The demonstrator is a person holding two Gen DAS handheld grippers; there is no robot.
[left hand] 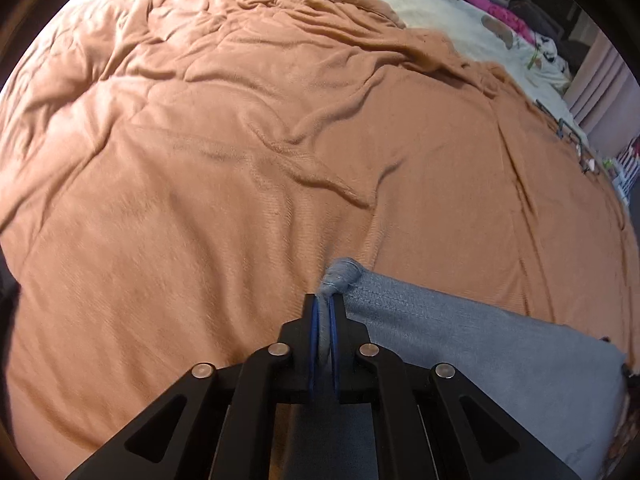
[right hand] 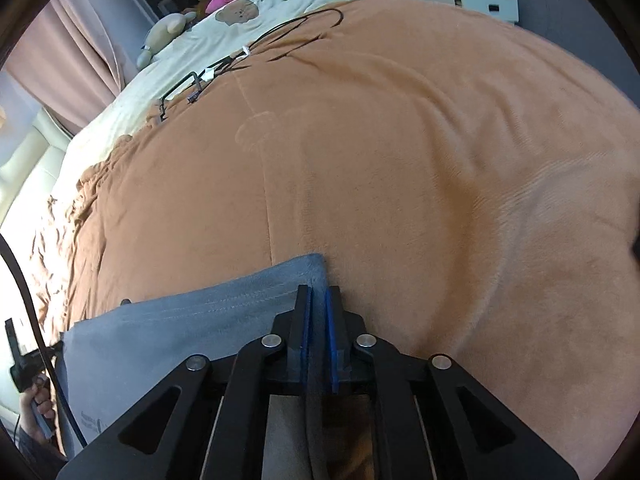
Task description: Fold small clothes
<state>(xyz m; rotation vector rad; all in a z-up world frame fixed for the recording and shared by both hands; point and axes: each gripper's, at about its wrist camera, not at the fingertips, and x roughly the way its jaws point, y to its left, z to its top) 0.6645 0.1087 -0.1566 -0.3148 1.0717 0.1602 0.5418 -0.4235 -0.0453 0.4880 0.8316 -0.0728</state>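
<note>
**Grey garment pinched at two corners on the brown blanket**

The left gripper (left hand: 325,312) has its blue pads (left hand: 314,332) drawn close together on a bunched corner of the grey garment (left hand: 460,332), whose knot of fabric pokes out just past the fingertips. The right gripper (right hand: 318,308) stands a little wider, a narrow gap between its pads; the garment's other corner (right hand: 308,268) lies between them, though whether they press on it I cannot tell. The garment lies flat between both grippers on a rumpled brown blanket (left hand: 240,160). Farther off, black cables (right hand: 280,36) cross the blanket near a cream quilt (right hand: 240,12) and a plush toy (right hand: 164,32).
</note>
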